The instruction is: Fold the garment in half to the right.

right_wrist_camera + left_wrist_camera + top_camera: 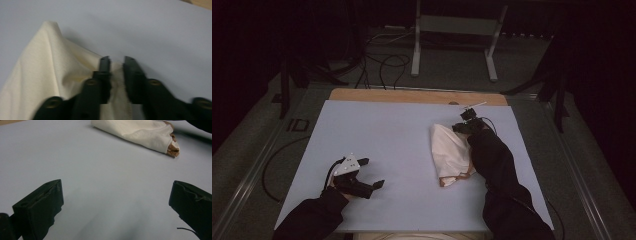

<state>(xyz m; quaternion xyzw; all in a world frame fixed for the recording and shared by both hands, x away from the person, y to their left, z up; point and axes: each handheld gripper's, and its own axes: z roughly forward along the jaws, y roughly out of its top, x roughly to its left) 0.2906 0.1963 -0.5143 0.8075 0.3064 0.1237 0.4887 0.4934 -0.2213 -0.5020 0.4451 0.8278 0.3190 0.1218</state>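
One cream cloth [449, 150] lies bunched and partly folded at the right-centre of our pale blue tabletop [382, 130], a brown edge poking out at its near end. Our right gripper [464, 125] pinches the cloth's far edge, jaws nearly closed on a strip of fabric, as the right gripper view shows. Our left gripper [369, 175] rests well apart on the bare surface, jaws wide open and holding nothing. We judge the folding only begun: the cloth looks rumpled, with flattening and squaring left to do.
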